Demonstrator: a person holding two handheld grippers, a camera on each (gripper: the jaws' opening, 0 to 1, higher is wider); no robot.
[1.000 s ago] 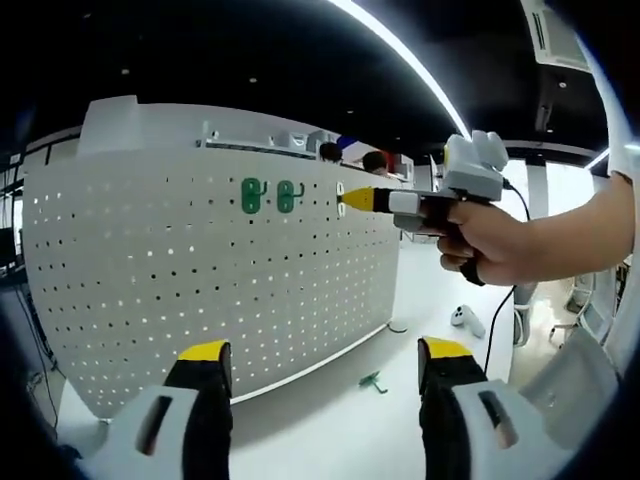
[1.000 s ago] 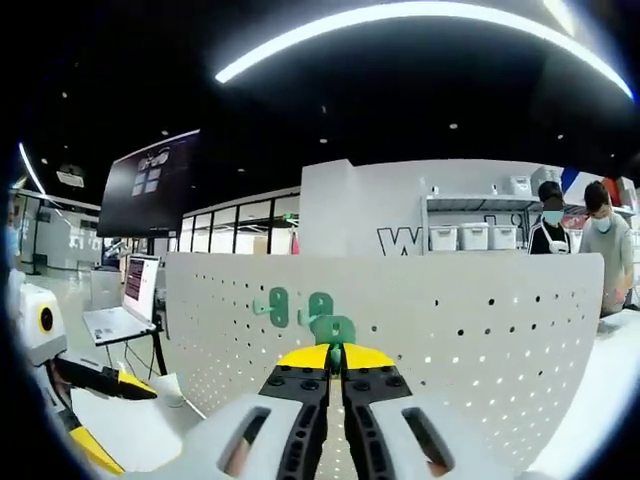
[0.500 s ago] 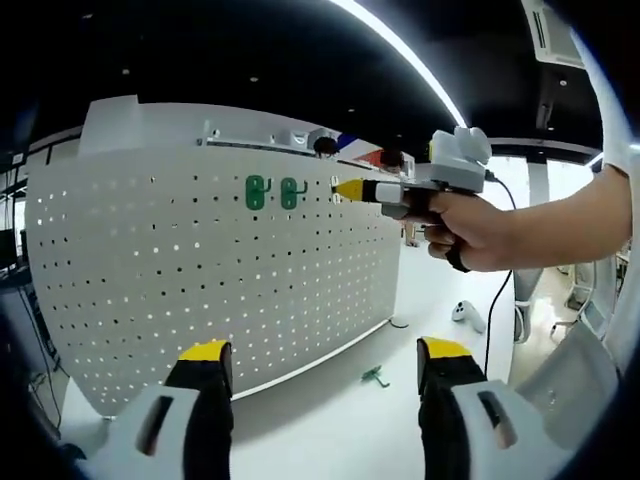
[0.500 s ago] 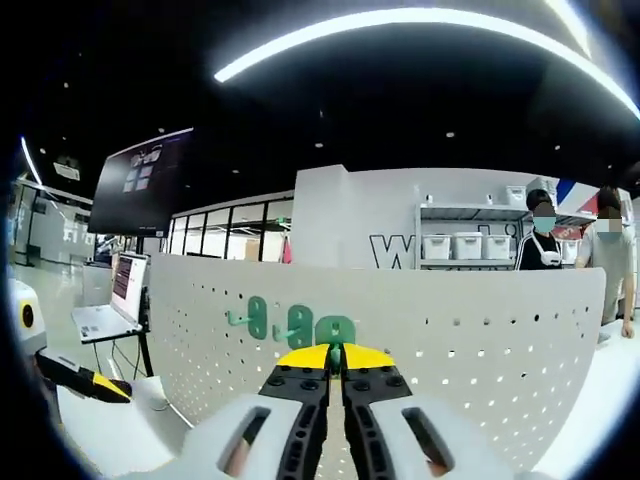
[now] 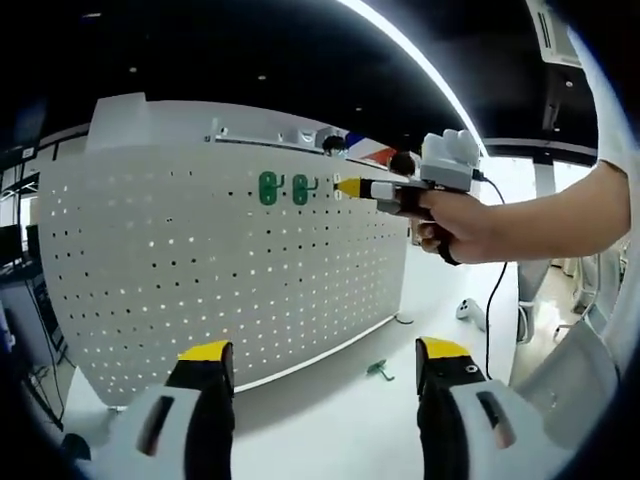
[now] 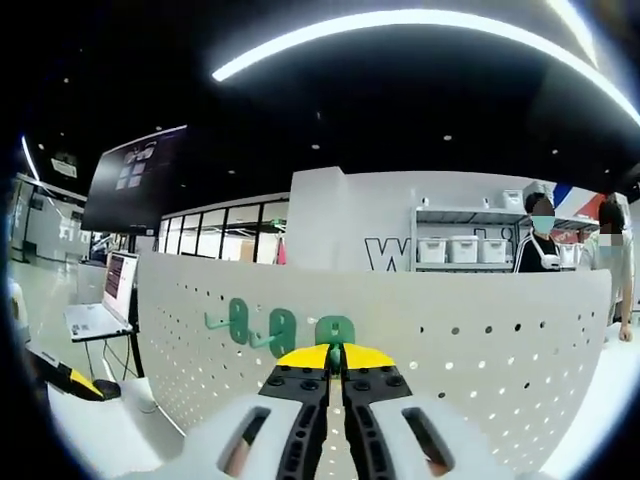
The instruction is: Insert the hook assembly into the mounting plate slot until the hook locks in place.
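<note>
Green hook [image 6: 335, 333] pinched in closed right tool [image 6: 335, 357], held at white perforated mounting plate [image 5: 200, 260] near top edge, just beside two mounted green hooks [image 5: 283, 188]. Plate curved, rows of round holes. Left tool [image 5: 325, 365] open, empty, low over white surface [image 5: 330, 420]. Left gripper view: loose green hook [image 5: 378, 370] on surface.

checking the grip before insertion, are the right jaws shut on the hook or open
Shut on the green hook: the right gripper's yellow-tipped jaws meet with it pinched between them, close to the pegboard.
</note>
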